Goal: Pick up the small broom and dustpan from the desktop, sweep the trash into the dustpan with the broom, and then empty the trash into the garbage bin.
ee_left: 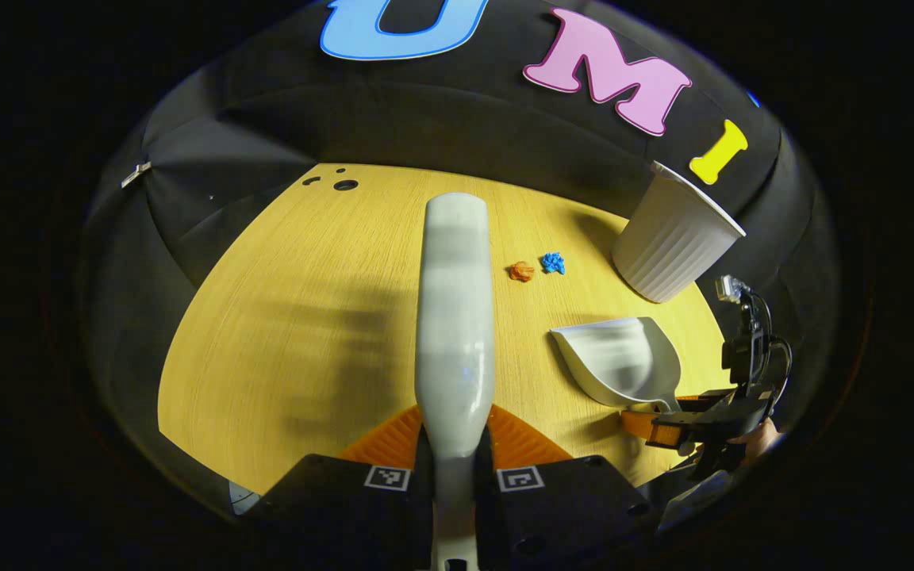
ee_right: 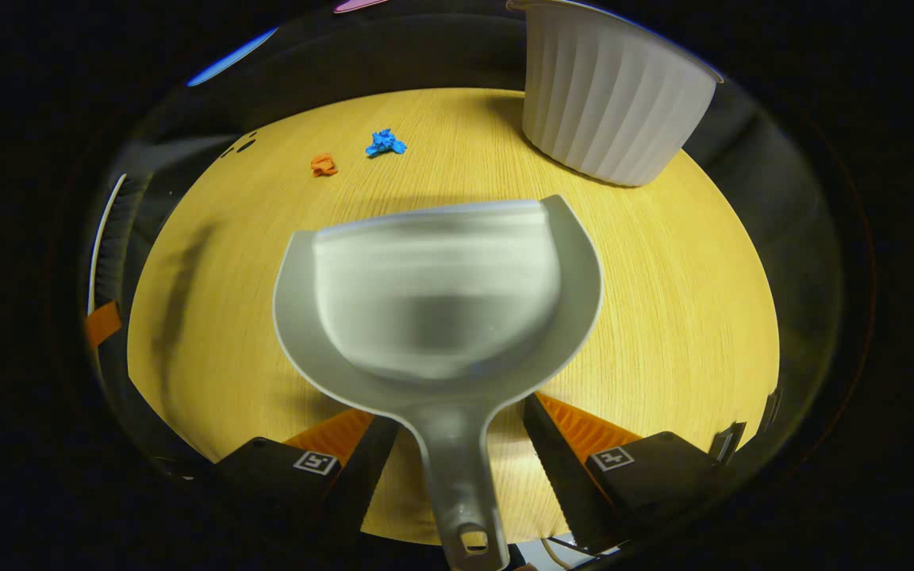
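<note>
A pale small broom runs straight ahead from my left gripper, whose fingers are shut on its handle. It hangs over the wooden desktop, its outline blurred. The broom also appears at the left edge of the right gripper view. A grey dustpan lies in front of my right gripper, which stands open with its fingers on either side of the pan's handle, small gaps showing. The dustpan sits right of the broom. Orange scrap and blue scrap lie ahead.
A white ribbed garbage bin stands at the back right of the desktop, just beyond the dustpan; the bin is ahead and right of the pan. Small holes mark the table's far left corner. Black cloth walls close in the table.
</note>
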### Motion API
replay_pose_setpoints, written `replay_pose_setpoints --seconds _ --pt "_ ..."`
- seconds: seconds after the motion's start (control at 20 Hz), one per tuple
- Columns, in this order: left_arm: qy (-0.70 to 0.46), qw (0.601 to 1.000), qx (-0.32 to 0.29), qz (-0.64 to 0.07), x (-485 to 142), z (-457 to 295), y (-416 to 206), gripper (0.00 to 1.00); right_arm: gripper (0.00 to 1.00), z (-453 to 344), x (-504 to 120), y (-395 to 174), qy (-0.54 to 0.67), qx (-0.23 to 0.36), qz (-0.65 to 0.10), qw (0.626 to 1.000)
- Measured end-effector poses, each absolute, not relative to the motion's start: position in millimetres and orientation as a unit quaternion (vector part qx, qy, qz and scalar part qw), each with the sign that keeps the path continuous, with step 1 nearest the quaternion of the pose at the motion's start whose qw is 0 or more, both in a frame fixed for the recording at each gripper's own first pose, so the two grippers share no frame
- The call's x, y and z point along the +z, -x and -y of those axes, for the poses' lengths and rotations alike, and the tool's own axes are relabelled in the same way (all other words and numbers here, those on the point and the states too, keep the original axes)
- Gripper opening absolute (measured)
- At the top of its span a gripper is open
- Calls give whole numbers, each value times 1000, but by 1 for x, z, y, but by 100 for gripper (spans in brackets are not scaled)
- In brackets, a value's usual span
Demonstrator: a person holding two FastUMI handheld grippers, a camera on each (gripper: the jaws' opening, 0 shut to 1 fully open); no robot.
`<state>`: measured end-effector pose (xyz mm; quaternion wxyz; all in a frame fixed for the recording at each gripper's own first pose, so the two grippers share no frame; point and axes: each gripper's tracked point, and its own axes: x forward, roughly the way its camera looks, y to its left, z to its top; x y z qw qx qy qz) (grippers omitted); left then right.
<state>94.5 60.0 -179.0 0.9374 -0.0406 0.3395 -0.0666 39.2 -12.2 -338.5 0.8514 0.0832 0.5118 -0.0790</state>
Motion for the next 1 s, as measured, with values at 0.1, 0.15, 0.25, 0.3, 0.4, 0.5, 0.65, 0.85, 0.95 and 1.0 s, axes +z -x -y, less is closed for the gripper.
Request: replay_pose_setpoints --seconds 0.1,0.15,0.25,0.3,0.4,0.5,0.65,0.85,0.95,1.0 --pt "37 936 -68 -342 -180 -60 -94 26 93 9 -340 -41 -78 -78 -512 852" --pt "34 936 -69 -344 -181 -59 -94 26 87 8 -339 -42 -75 -75 -508 855" --pt "30 935 -69 -346 -183 -58 -94 26 66 5 -339 -44 -68 -65 -508 856" --pt "29 934 -70 -349 -185 -55 -96 26 47 4 -340 -45 -66 -58 -509 856" --pt "27 931 -70 -357 -190 -52 -97 26 40 3 -340 -43 -56 -41 -515 854" --pt "23 928 -69 -366 -195 -50 -100 26 40 5 -339 -42 -53 -30 -518 853" --pt "23 920 -70 -384 -200 -46 -109 26 39 11 -337 -44 -44 -20 -510 859" --pt "-13 917 -61 -393 -202 -56 -144 25 39 22 -332 -42 -16 13 -500 865" --pt "-24 912 -61 -405 -205 -56 -164 26 38 27 -333 -32 -1 41 -510 859" --pt "-32 906 -66 -417 -209 -54 -174 26 35 29 -331 -31 5 52 -506 861"
